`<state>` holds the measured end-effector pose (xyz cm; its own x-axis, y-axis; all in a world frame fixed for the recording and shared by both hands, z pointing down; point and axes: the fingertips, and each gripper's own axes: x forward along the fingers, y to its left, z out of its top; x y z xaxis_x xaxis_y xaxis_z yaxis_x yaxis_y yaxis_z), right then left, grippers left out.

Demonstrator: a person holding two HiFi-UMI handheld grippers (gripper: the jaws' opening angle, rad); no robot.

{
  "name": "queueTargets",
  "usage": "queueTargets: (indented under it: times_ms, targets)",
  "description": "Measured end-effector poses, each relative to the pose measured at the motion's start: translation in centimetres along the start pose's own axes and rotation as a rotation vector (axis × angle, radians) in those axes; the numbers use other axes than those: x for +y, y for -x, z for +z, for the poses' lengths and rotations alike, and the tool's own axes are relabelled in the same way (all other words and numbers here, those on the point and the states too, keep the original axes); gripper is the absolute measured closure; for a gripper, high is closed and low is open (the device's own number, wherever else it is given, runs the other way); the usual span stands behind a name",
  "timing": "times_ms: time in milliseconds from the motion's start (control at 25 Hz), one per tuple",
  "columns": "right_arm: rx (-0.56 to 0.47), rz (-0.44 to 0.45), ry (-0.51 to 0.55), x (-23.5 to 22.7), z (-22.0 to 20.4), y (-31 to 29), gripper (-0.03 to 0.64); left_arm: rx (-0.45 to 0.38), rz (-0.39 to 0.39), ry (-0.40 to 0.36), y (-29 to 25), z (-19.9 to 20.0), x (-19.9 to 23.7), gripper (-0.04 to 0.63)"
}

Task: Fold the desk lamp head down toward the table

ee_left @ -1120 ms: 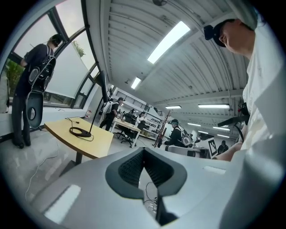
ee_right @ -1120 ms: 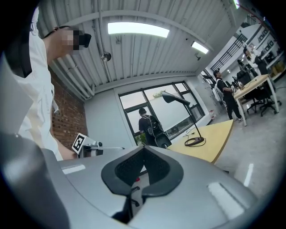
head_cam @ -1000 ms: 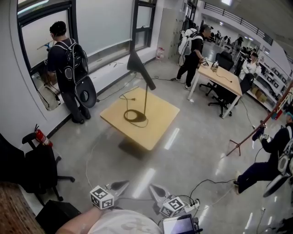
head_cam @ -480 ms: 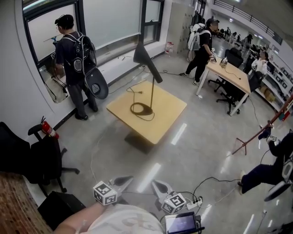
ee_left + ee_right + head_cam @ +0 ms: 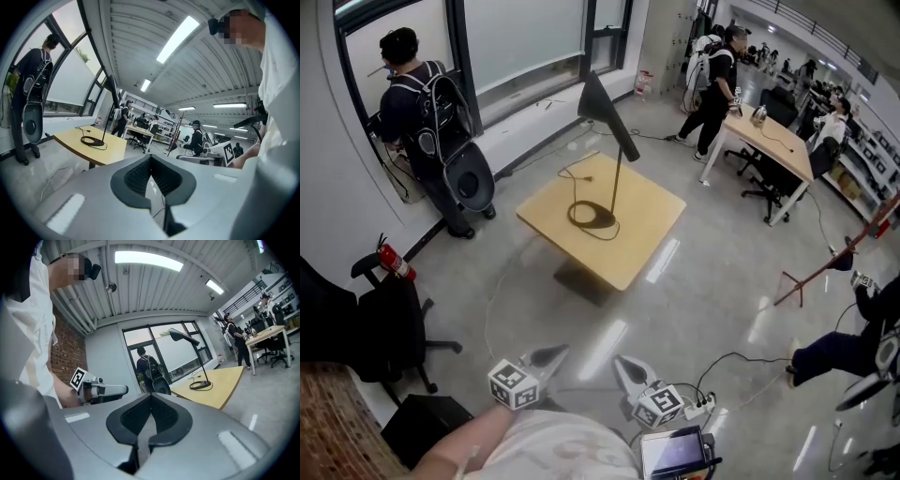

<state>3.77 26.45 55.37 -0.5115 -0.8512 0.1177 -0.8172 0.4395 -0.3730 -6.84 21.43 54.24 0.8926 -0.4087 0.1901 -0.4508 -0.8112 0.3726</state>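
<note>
We see a worktop (image 5: pixel 649 230) of pale wood-look board, smooth and matt with a faint sheen. The desk lamp (image 5: pixel 612 131) on it has a matt black finish over its head, thin stem and round base. Its cable (image 5: pixel 572 175) looks like black plastic. The floor (image 5: pixel 722 281) is grey, polished and glossy, throwing back bright streaks of light. The left gripper (image 5: pixel 150 158) and right gripper (image 5: pixel 151 397) have smooth, matt grey plastic shells, and their jaws carry dark pads (image 5: pixel 135 177) with a fine ribbed texture. A wall (image 5: pixel 70 352) of rough red brick shows in the right gripper view. The ceiling (image 5: pixel 136 51) is pale, ribbed sheet metal.
</note>
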Motion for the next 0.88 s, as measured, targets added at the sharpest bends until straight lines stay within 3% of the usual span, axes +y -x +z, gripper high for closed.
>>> queueTargets:
  times_ms: [880]
  targets:
    - [-0.013, -0.147, 0.048, -3.7, 3.6, -15.6, 0.606, 0.014, -0.103, -0.035, -2.5, 7.2, 15.2, 0.595]
